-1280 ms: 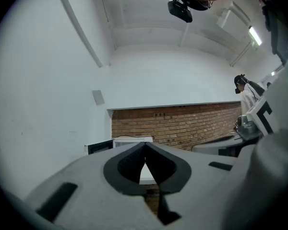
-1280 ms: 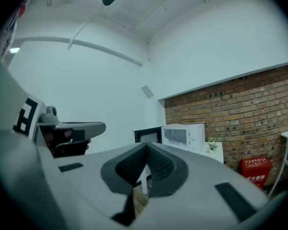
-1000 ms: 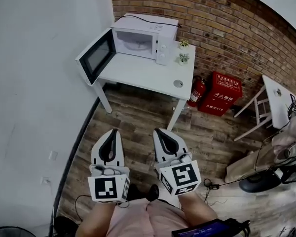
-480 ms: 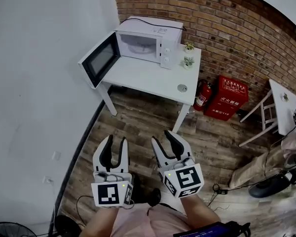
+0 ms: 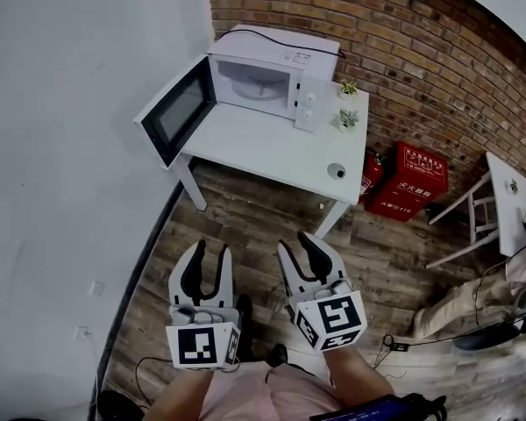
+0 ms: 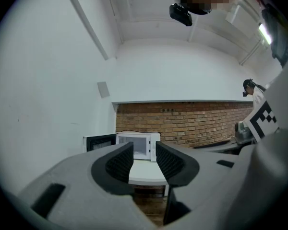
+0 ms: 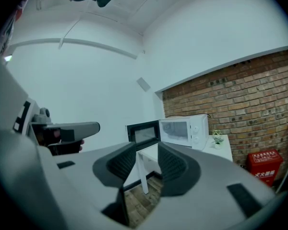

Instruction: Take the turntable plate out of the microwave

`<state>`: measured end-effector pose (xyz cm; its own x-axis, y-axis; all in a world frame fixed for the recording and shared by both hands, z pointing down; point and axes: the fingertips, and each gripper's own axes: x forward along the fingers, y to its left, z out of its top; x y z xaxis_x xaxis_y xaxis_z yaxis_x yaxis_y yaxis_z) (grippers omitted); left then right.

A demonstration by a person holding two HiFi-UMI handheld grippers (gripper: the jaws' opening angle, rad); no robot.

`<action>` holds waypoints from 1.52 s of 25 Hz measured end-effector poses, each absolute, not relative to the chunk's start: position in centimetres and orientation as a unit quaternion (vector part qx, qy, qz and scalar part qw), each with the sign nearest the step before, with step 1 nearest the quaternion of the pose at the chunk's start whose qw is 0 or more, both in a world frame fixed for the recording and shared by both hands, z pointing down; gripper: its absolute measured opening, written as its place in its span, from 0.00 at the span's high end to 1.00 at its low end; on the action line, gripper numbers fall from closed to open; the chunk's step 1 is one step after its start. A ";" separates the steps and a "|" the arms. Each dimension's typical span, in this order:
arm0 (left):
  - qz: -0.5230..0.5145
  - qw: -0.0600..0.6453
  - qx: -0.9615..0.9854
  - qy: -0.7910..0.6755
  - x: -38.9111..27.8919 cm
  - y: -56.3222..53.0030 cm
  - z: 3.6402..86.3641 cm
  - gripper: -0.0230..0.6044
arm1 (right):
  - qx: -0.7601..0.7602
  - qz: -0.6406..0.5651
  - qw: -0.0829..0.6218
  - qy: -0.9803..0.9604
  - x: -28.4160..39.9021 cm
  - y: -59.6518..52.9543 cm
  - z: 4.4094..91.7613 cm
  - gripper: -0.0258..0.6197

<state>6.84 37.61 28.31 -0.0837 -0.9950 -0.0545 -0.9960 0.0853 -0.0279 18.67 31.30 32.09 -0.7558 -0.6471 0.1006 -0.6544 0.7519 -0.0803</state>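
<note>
A white microwave (image 5: 276,73) stands at the back of a white table (image 5: 263,147) with its door (image 5: 177,108) swung open to the left. A pale turntable plate (image 5: 252,86) shows dimly inside the cavity. Both grippers are held low over the wooden floor, well short of the table and pointing level toward it. My left gripper (image 5: 209,251) is open with nothing between its jaws. My right gripper (image 5: 296,244) is also open and holds nothing, and its jaws are closing. The left gripper view frames the microwave (image 6: 139,145) between the jaws; in the right gripper view the microwave (image 7: 182,128) sits right of centre.
Two small potted plants (image 5: 346,112) and a round grey object (image 5: 337,171) sit on the table's right side. A fire extinguisher (image 5: 371,172) and red box (image 5: 418,181) stand against the brick wall. A second white table (image 5: 508,196) is far right; a white wall runs along the left.
Both grippers have gone from shut to open. They have shifted forward toward the table, and the microwave now looks a little nearer.
</note>
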 end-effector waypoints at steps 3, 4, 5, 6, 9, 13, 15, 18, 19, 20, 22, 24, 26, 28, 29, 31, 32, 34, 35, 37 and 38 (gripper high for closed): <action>0.009 0.025 -0.680 0.733 3.9 34.5 28.6 0.72 | 0.352 0.056 0.037 -0.933 15.8 28.4 32.4 0.74; 0.009 0.024 -0.682 0.731 3.0 33.4 28.6 0.72 | 0.355 0.058 0.038 -0.932 14.9 27.3 32.5 0.74; 0.008 0.024 -0.684 0.729 2.1 32.3 28.5 0.72 | 0.358 0.060 0.038 -0.931 14.0 26.2 32.5 0.74; 0.008 0.025 -0.687 0.726 1.2 31.2 28.4 0.72 | 0.362 0.061 0.038 -0.929 13.1 25.1 32.4 0.74; 0.008 0.031 -0.695 0.719 -1.4 28.3 27.9 0.72 | 0.376 0.059 0.034 -0.924 10.9 22.1 31.7 0.75; 0.017 0.041 -0.701 0.711 -4.1 25.0 26.8 0.72 | 0.391 0.047 0.027 -0.919 8.5 18.8 30.4 0.77; 0.022 0.045 -0.705 0.707 -5.1 23.4 26.4 0.72 | 0.397 0.039 0.021 -0.917 7.6 17.4 29.7 0.77; 0.028 0.051 -0.714 0.698 -6.0 21.2 26.0 0.72 | 0.408 0.035 0.018 -0.912 6.8 15.5 29.3 0.77; 0.028 0.052 -0.717 0.695 -6.2 20.5 26.0 0.72 | 0.411 0.034 0.017 -0.911 6.7 14.9 29.2 0.78; 0.029 0.052 -0.719 0.692 -6.3 19.9 26.0 0.72 | 0.414 0.033 0.015 -0.910 6.5 14.4 29.2 0.78; 0.029 0.050 -0.725 0.687 -6.6 18.7 26.3 0.72 | 0.420 0.033 0.014 -0.907 6.2 13.4 29.4 0.79; 0.026 0.046 -0.729 0.682 -6.8 17.8 26.8 0.72 | 0.426 0.039 0.017 -0.904 6.0 12.5 29.8 0.79; 0.022 0.038 -0.733 0.679 -7.0 16.9 27.5 0.72 | 0.430 0.043 0.020 -0.902 5.9 11.8 30.3 0.79; 0.017 0.029 -0.736 0.676 -7.1 16.0 28.2 0.72 | 0.433 0.048 0.023 -0.900 5.7 11.0 30.8 0.79; 0.015 0.025 -0.738 0.674 -7.1 15.5 28.5 0.72 | 0.435 0.051 0.025 -0.899 5.7 10.6 31.1 0.79; 0.011 0.020 -0.742 0.670 -7.0 14.8 29.0 0.72 | 0.438 0.057 0.029 -0.897 5.7 9.9 31.7 0.79; 0.009 0.017 -0.743 0.669 -7.0 14.4 29.3 0.72 | 0.440 0.060 0.031 -0.896 5.7 9.6 31.9 0.79; 0.005 0.012 -0.745 0.667 -7.1 13.6 29.9 0.72 | 0.442 0.063 0.034 -0.894 5.6 8.8 32.4 0.79; 0.003 0.010 -0.746 0.666 -7.2 13.1 30.2 0.72 | 0.443 0.063 0.035 -0.894 5.5 8.3 32.7 0.79; 0.000 0.008 -0.746 0.666 -7.3 12.0 30.7 0.72 | 0.444 0.065 0.036 -0.893 5.4 7.3 33.1 0.80; -0.001 0.006 -0.747 0.665 -7.4 11.3 30.9 0.72 | 0.445 0.066 0.037 -0.892 5.4 6.6 33.3 0.80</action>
<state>-7.39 11.29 30.91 0.1157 -0.9933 -0.0068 -0.9932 -0.1156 -0.0104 5.41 6.65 33.26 -0.6009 -0.7896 0.1242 -0.7993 0.5948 -0.0857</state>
